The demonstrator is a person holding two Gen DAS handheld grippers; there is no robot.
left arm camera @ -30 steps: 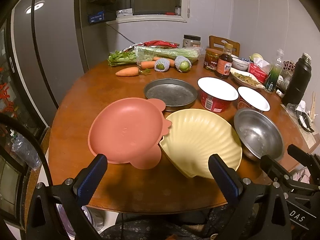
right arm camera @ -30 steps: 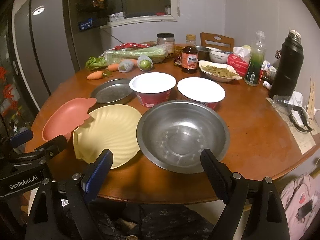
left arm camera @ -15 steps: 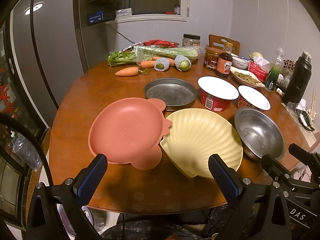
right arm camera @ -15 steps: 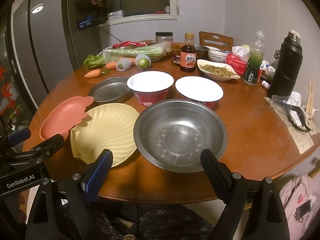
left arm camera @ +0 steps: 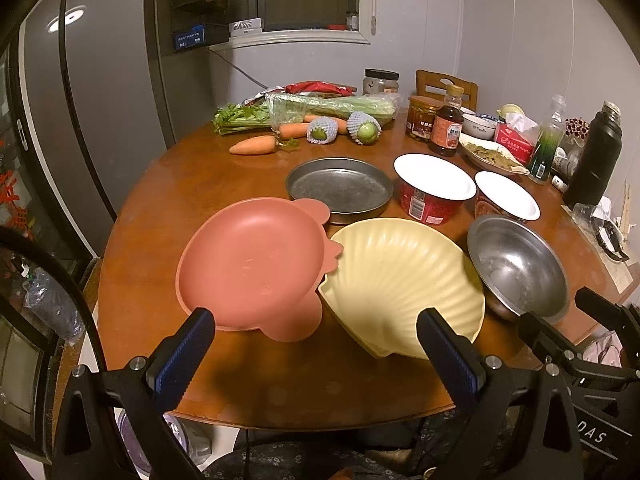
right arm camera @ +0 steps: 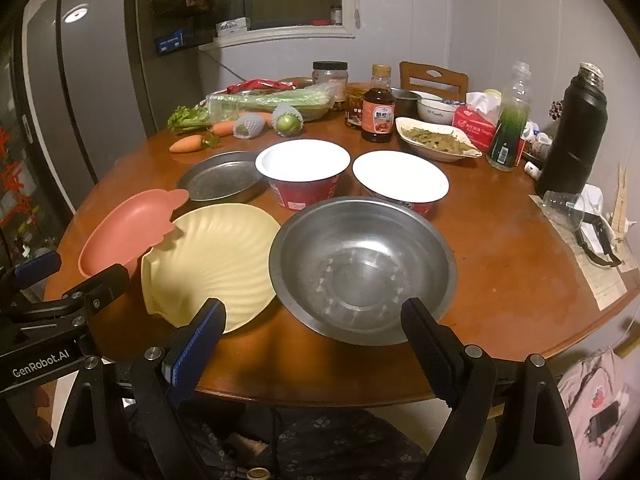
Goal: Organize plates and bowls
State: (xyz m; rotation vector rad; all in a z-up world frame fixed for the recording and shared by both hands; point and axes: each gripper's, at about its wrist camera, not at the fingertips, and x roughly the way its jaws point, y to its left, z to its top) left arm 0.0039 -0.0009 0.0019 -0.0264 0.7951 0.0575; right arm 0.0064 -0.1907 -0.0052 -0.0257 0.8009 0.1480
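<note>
Steel bowl (right arm camera: 362, 270) ahead of wide-open, empty right claw (right arm camera: 312, 332); left claw (left arm camera: 312, 344) likewise. Risk: slick rim slipping, knocking yellow plate (right arm camera: 210, 260).

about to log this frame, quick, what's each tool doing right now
left tool: open, holding nothing, short of the pink plate.
right tool: open, holding nothing, short of the steel bowl.

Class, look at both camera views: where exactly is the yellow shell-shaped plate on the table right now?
The yellow shell-shaped plate lies near the table's front edge, between the pink plate on its left and the steel bowl on its right, in front of the flat metal pan.
</note>
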